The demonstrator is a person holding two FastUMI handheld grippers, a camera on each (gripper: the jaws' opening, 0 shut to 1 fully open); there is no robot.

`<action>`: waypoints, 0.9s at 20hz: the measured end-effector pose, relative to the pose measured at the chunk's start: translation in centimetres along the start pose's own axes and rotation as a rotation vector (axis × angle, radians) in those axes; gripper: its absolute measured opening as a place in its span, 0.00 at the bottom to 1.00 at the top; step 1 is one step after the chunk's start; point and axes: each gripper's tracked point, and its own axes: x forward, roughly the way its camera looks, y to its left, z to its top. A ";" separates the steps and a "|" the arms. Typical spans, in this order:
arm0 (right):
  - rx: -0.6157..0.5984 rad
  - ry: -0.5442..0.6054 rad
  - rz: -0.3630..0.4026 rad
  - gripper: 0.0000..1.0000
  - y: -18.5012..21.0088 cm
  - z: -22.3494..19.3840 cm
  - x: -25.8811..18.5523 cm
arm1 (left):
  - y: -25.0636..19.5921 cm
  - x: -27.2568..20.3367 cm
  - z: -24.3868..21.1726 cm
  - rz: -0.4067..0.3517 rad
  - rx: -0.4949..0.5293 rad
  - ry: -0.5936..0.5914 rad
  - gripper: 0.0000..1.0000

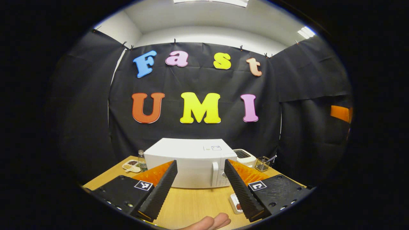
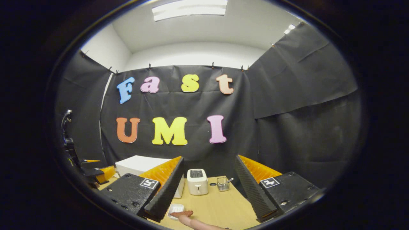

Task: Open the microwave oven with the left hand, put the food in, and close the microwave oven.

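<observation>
The white microwave (image 1: 191, 163) stands at the back of the wooden table (image 1: 191, 204) with its door shut and its handle (image 1: 215, 174) on the right side. My left gripper (image 1: 200, 161) hovers open in front of it, holding nothing. A small white plate (image 1: 235, 204) with reddish food lies on the table near the right finger. In the right gripper view the plate (image 2: 175, 209) carries the reddish food (image 2: 182, 213), and a person's hand (image 2: 195, 222) reaches to it. My right gripper (image 2: 209, 157) is open and holds nothing. The microwave (image 2: 137, 164) sits to its left.
A white toaster (image 2: 197, 181) and a small wire basket (image 2: 223, 183) stand right of the microwave. A bottle (image 1: 142, 159) and a divided dish (image 1: 131, 165) sit to its left. Fingers (image 1: 211, 222) show at the table's near edge.
</observation>
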 end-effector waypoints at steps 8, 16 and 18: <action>-0.018 -0.022 -0.003 1.00 -1.0 -1.0 1.6 | -2.8 9.4 -9.6 -0.034 -0.009 0.108 0.93; -0.005 0.032 0.022 1.00 -1.6 -4.0 4.0 | -2.4 17.4 -17.2 0.015 -0.081 0.188 0.92; -0.002 0.044 0.030 0.90 -1.7 -4.6 4.4 | -2.7 18.4 -17.5 0.003 -0.093 0.178 0.93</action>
